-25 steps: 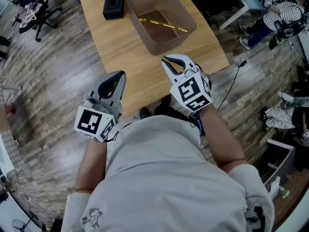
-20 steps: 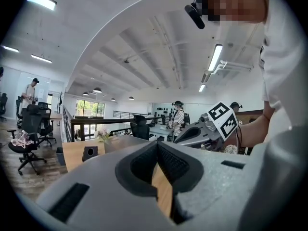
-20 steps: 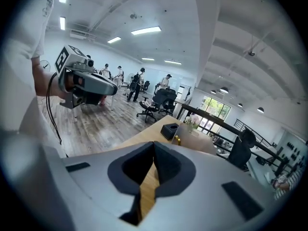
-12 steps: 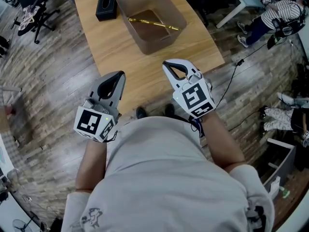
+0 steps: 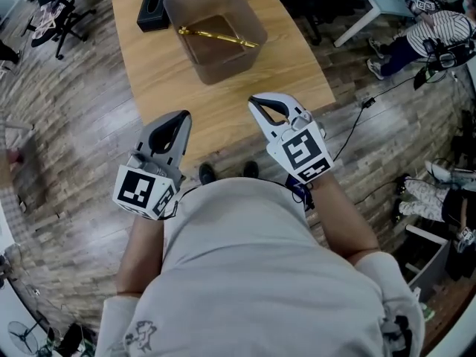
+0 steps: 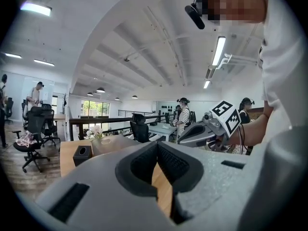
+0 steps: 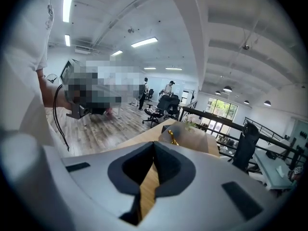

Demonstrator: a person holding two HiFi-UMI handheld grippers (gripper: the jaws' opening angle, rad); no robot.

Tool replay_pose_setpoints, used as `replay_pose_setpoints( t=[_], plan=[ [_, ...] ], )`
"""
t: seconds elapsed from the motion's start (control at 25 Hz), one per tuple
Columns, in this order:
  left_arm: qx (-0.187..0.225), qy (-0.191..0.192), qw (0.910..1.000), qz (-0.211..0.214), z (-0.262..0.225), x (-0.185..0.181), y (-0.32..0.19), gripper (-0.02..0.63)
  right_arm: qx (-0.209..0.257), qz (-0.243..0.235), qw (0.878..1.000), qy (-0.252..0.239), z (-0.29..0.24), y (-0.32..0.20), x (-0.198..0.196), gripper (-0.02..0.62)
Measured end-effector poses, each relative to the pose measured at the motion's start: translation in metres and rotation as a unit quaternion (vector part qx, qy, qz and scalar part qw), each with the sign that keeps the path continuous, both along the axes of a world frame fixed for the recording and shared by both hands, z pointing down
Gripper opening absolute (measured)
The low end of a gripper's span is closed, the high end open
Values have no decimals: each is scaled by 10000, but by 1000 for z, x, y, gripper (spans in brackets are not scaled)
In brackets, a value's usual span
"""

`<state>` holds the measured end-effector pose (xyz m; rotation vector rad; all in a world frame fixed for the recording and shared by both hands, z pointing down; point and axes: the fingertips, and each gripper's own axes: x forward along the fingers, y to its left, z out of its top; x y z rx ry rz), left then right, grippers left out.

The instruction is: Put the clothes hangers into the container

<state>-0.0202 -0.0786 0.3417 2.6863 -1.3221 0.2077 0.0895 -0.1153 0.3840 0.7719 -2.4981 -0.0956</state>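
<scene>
Head view shows the person holding both tools in front of the chest, side by side and apart from each other, their tips over the near edge of the wooden table [image 5: 245, 80]. The left gripper [image 5: 183, 117] is closed: in the left gripper view its two dark pads meet at the tips, nothing is caught between them, and only table wood shows through the slit below. The right gripper [image 5: 253, 101] is closed too and carries nothing; the right gripper view shows its pads together in the same way. The translucent container [image 5: 249, 47] stands on the far part of the table, well apart from both grippers. One gold clothes hanger [image 5: 216, 36] lies slantwise on its bottom. A black tissue box [image 5: 152, 10] sits just beside the container's far left corner. Below the table's near edge the toes of the person's shoes [image 5: 207, 173] show on the plank floor [image 5: 67, 147]. At the far right a person in a striped top [image 5: 439, 24] sits near a white desk
</scene>
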Motion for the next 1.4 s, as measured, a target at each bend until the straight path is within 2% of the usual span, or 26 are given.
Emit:
replay_pose_setpoints(
  t=[0.28,0.56,0.8,1.0,1.4],
  plan=[
    [-45,-179,9988,-447,6,46,11,6,-65,-436,9988,-204,4,1,46,6],
    [-140,-389,9969,-663,6,54,28,6,-138,-794,9961,-368,9,10,43,6],
    [-99,-435,9973,-585,5,60,45,6,-101,-728,9962,-478,6,28,48,6],
    [-140,-390,9980,-468,6,55,59,6,-107,-639,9968,-462,2,43,47,6],
    [-90,-237,9992,-320,0,19,107,6,-119,-524,9979,-366,-2,99,21,6]
  ],
)
